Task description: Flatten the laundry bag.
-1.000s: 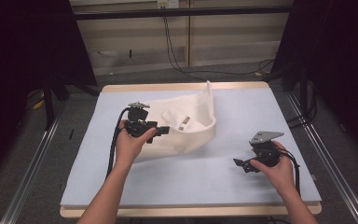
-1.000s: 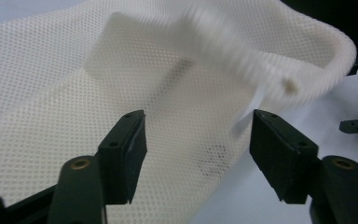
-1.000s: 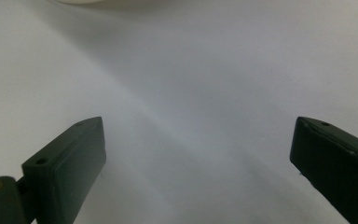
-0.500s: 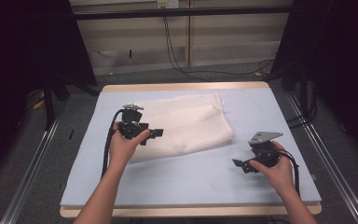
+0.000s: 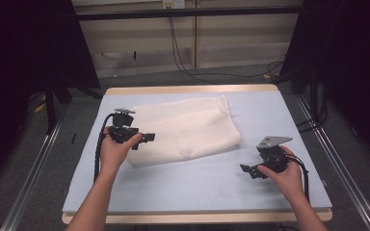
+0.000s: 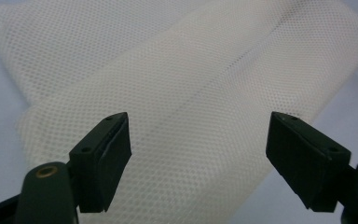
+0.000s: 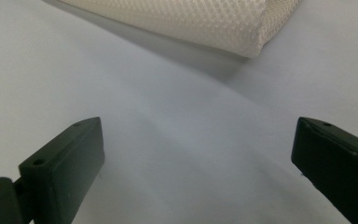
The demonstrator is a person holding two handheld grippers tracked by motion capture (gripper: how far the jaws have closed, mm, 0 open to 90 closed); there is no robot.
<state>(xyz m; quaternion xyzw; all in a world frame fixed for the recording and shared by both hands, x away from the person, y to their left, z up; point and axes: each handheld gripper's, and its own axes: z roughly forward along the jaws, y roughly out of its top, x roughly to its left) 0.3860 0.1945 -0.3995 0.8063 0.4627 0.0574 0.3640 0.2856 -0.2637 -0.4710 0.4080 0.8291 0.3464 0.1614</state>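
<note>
Grippers: 2, left [image 5: 147,138] & right [image 5: 244,169], fingers spread; 1 mesh cloth [image 5: 188,127] folded.

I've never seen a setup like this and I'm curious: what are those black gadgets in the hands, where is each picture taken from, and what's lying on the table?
A person sits at a table covered with a pale blue mat and holds a black hand-held two-fingered gripper in each hand: the left gripper and the right gripper. The high view looks down from above the person's side. The other two pictures come from small cameras riding on the grippers, looking along their black fingers.

On the mat lies a folded cream-white mesh cloth. The left gripper's view shows it spread flat beneath the open fingers, which have just been opening, with nothing between them. The right gripper's fingers stand open over bare mat, apart from the cloth's folded edge. Nothing is held.
</note>
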